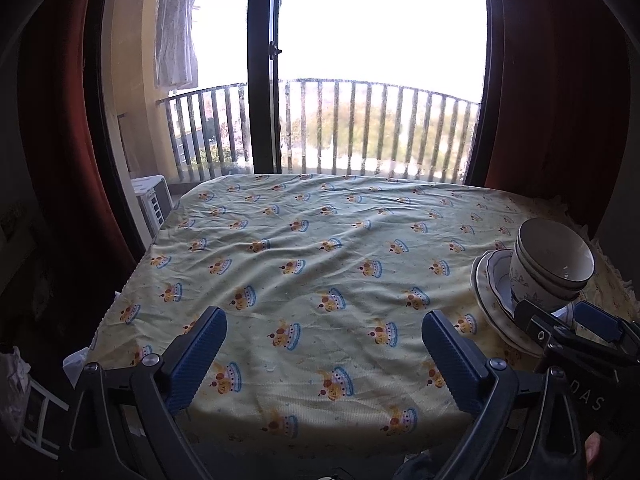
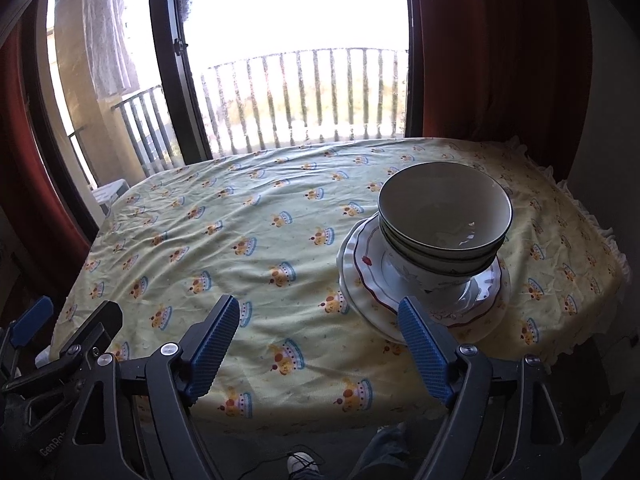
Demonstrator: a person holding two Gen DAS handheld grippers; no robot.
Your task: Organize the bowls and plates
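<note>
Yellow cotton printed with crowns is covering the table (image 2: pixel 280 208), its wrinkled cloth lying bare except on the right side. There the plates (image 2: pixel 360 276) are sitting stacked, widest at the bottom, and the bowls (image 2: pixel 444 216) are nesting inside one another on top of them, probably piled that way to save room and keep steady. The right gripper (image 2: pixel 320 348) is hanging just in front of the stack, jaws spread wide and holding nothing, its right finger nearly at the plate rim. The left gripper (image 1: pixel 324 356) is hovering over bare cloth, equally wide and empty, well apart from the dishes.
</note>
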